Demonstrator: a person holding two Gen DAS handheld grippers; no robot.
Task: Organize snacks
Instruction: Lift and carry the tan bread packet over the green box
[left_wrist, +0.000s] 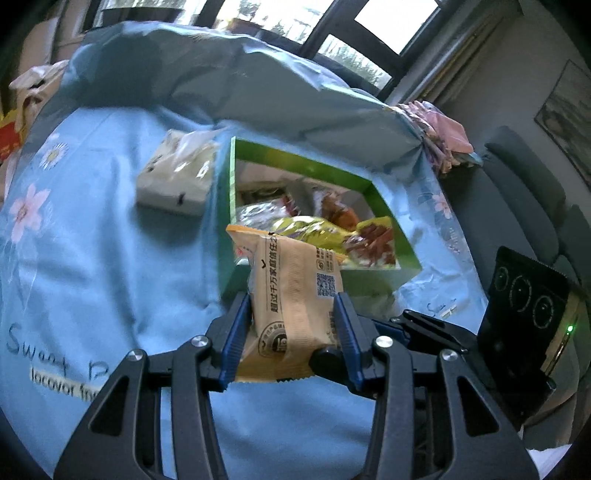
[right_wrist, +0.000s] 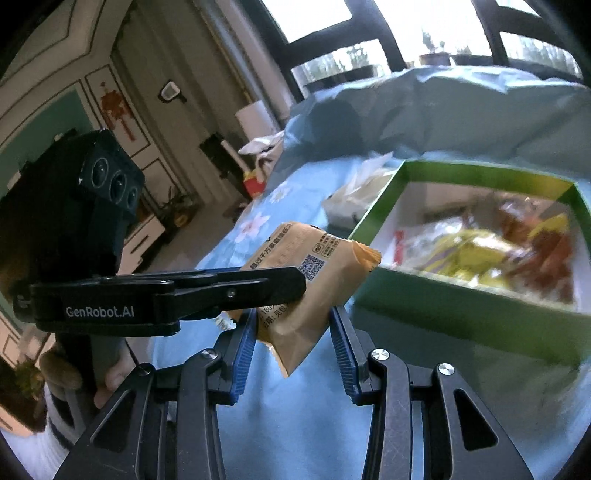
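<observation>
While we hold the tan snack packet (left_wrist: 295, 295) in our left gripper (left_wrist: 291, 306), its blue pads (left_wrist: 236, 332) press on both long sides of the wrapper, so that claw is clenched on the packet. From the left wrist view the packet stands up between the fingers, its lower crimped end back near the gripper's body and its upper crimped end reaching over the near wall of the green box (left_wrist: 384, 275). From the right wrist view we see the same packet (right_wrist: 314, 280) from the side, clamped by the left gripper's black finger (right_wrist: 236, 288), which crosses the frame from the left, with its camera block up at the left edge. Our right gripper (right_wrist: 293, 325) sits just beneath: the packet's lower corner hangs down between its two blue pads (right_wrist: 343, 350), yet a gap shows on either side, so this claw is released and grasps nothing. The green box (right_wrist: 443, 306) lies just beyond the packet on the light blue flowered cloth (left_wrist: 92, 240), and inside it we make out several other wrapped snacks (left_wrist: 332, 229), yellow-green and red ones among them, blurred in the right wrist view. Beside the box's left wall rests a white tissue pack (left_wrist: 173, 173), touching or nearly touching it; we cannot tell which.
</observation>
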